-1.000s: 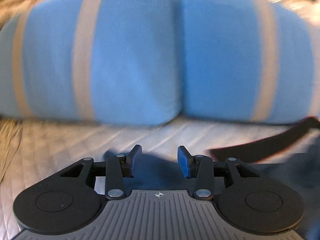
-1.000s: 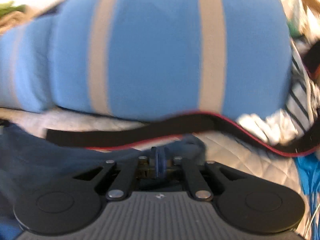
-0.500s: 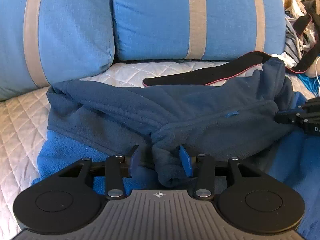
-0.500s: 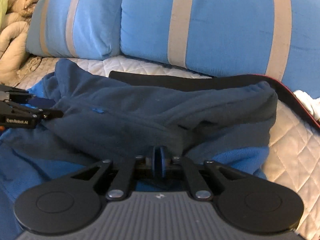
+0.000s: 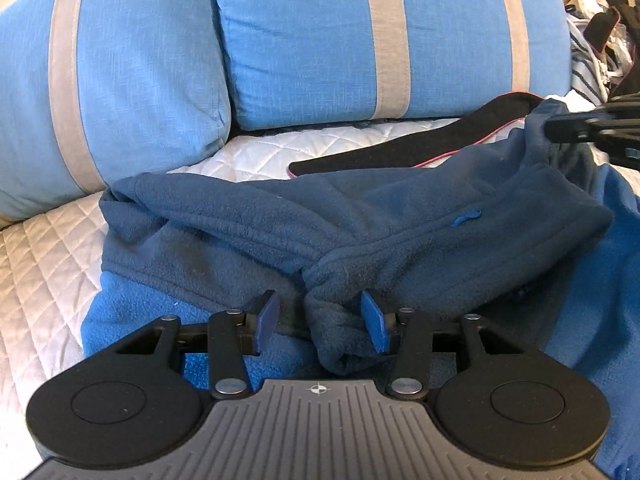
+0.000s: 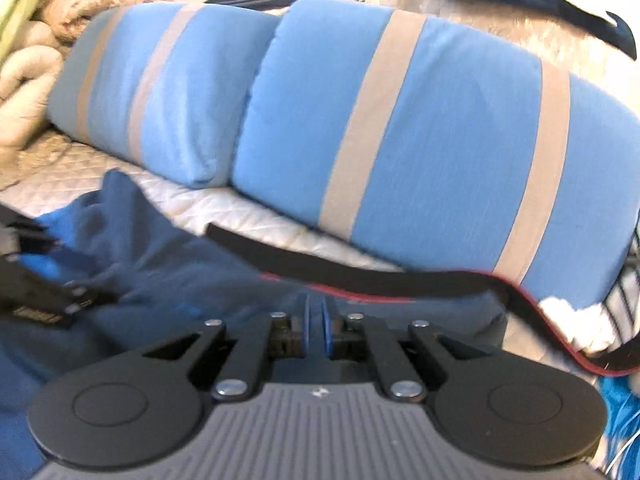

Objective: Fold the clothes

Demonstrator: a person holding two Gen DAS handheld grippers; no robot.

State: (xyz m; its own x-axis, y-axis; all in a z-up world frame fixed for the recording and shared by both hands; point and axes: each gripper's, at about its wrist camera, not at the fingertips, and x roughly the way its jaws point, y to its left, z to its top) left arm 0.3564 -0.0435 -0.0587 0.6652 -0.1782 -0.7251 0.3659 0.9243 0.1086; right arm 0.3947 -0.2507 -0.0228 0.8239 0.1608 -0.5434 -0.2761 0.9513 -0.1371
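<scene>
Jaws of the left gripper [image 5: 319,322] are spread wide around a bunched fold of the navy fleece [image 5: 360,224], which is laid on the quilted bed [image 5: 44,280] before two blue striped pillows [image 5: 392,40], while those of the right gripper [image 6: 315,330] are nearly closed, a slight gap left and nothing visibly held.

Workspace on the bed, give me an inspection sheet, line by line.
Surface: white quilted bed cover.
Job's things: navy fleece lying bunched over bright blue fabric.
Clutter: black red-edged strap; striped garment.
Grippers: left gripper jaws open around a fleece fold; right gripper jaws slightly apart, at the fleece's far corner.
Cables: white cable, lower right.
Surroundings: two blue striped pillows; beige comforter.
</scene>
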